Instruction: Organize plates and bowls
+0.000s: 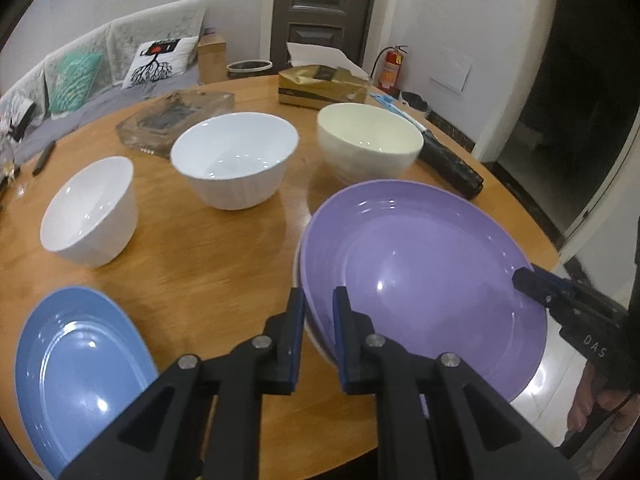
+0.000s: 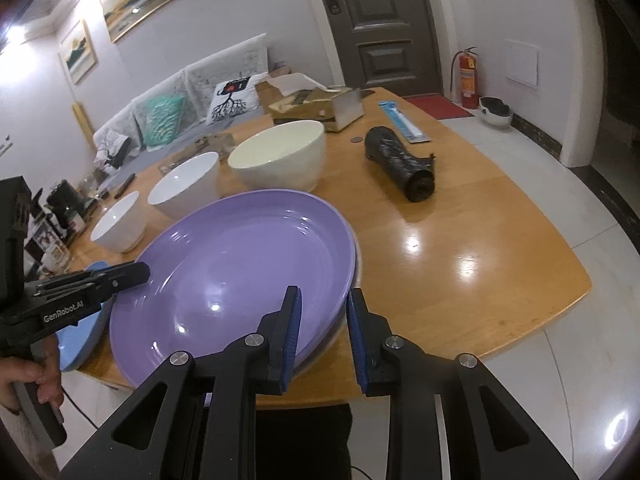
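A purple plate [image 1: 424,268] rests on a white plate whose edge [image 1: 316,342] shows beneath it, near the table's front edge. My left gripper [image 1: 320,304] straddles the left rim of the stacked plates, jaws slightly apart. My right gripper [image 2: 324,304] straddles the right rim of the purple plate [image 2: 240,272], jaws apart. A blue plate [image 1: 80,368] lies at the left. Two white bowls [image 1: 92,212] [image 1: 236,164] and a cream bowl [image 1: 368,144] stand behind.
A wooden table [image 1: 200,264] holds a glass ashtray [image 1: 172,120], a gold tissue box [image 1: 320,88], a black roll [image 2: 400,164] and a blue strip [image 2: 404,120]. A sofa and door lie beyond. The tiled floor is to the right.
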Tool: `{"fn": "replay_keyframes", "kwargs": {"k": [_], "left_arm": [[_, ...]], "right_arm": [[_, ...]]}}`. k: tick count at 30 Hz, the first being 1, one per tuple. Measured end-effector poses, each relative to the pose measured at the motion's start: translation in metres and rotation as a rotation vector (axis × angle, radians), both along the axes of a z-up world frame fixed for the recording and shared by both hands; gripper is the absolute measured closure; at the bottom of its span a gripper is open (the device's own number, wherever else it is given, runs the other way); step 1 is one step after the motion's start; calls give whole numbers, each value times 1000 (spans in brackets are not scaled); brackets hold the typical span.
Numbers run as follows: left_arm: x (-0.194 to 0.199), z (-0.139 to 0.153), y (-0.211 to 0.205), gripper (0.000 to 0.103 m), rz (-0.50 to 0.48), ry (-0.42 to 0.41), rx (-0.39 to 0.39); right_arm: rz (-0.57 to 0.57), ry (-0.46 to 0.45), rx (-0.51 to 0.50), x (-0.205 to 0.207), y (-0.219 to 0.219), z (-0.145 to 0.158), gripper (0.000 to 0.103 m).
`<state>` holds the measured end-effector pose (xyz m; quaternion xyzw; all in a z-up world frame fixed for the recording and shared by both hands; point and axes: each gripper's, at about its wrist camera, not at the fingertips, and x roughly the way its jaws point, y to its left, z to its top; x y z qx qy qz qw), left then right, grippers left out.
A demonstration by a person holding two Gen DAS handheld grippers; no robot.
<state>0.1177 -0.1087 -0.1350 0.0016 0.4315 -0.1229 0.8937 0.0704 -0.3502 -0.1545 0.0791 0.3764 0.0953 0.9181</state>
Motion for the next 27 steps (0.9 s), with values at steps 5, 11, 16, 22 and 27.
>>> {"fn": "replay_keyframes", "kwargs": {"k": [5, 11, 16, 22, 27], "left_arm": [[3, -3, -6, 92, -1, 5, 30], [2, -8, -11, 92, 2, -5, 99], [6, -13, -7, 92, 3, 10, 95], [10, -15, -10, 92, 1, 0, 120], [11, -14, -9, 91, 3, -6, 111]], "right_arm": [[2, 5, -8, 2, -4, -2, 84], [8, 16, -13, 2, -1, -8, 84], [15, 21, -3, 3, 0, -9, 84], [10, 20, -41, 6, 5, -10, 84], [-6, 20, -62, 8, 4, -8, 84]]}}
